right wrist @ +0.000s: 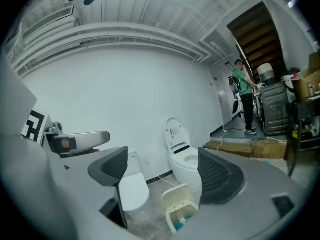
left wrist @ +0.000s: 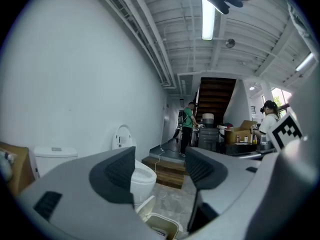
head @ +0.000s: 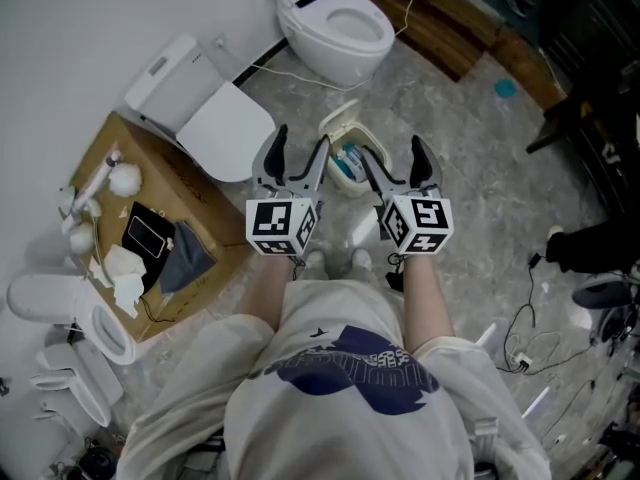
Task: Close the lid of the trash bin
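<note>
One small cream plastic trash bin (head: 338,123); two white ceramic toilets near it, an open toilet (head: 340,23) and a shut toilet (head: 205,108); one brown cardboard box (head: 160,173); two grey hand-held grippers, left gripper (head: 300,150) and right gripper (head: 392,156)

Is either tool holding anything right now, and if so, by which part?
Nothing is held. The left tool and the right tool both stand open and empty; the trash bin has its lid up, untouched.
</note>
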### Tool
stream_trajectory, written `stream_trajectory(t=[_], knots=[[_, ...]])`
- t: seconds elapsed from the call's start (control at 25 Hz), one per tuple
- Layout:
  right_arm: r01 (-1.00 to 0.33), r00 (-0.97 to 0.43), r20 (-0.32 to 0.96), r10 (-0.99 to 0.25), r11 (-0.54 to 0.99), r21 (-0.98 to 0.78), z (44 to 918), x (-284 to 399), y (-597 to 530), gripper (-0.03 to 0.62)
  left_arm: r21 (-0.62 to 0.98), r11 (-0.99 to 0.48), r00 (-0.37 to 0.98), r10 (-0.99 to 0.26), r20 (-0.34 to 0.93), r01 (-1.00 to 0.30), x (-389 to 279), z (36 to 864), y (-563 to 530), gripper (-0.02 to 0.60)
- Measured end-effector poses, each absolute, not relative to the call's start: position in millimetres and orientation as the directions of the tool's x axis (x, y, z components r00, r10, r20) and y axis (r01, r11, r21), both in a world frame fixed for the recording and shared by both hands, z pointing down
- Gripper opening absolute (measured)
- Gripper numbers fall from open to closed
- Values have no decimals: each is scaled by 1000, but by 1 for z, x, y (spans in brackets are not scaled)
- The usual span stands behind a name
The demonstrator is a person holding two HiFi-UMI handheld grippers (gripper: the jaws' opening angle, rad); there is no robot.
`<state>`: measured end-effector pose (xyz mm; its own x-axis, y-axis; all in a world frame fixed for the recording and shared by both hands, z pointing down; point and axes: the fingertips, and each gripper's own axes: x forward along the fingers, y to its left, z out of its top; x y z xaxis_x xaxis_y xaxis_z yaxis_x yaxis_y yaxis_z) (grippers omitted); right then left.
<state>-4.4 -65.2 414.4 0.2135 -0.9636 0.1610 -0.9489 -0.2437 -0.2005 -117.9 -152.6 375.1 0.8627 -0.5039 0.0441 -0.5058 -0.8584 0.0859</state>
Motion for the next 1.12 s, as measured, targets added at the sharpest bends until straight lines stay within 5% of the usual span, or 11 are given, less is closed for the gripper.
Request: stream_trajectory(t=[0.12, 0.72, 1.12], knots=[[-943, 249, 170, -954, -279, -184, 417, 2, -63, 460, 99, -850, 856, -515, 51, -517, -120, 377, -158, 331], [-943, 288, 206, -935, -315, -111, 423, 28, -74, 436, 117, -848, 856, -510, 90, -517, -133, 389, -185, 333], [-991, 92, 233, -968, -111, -69, 444, 83, -112, 423, 142, -715, 729, -673, 122, -684, -102, 423, -183, 333]])
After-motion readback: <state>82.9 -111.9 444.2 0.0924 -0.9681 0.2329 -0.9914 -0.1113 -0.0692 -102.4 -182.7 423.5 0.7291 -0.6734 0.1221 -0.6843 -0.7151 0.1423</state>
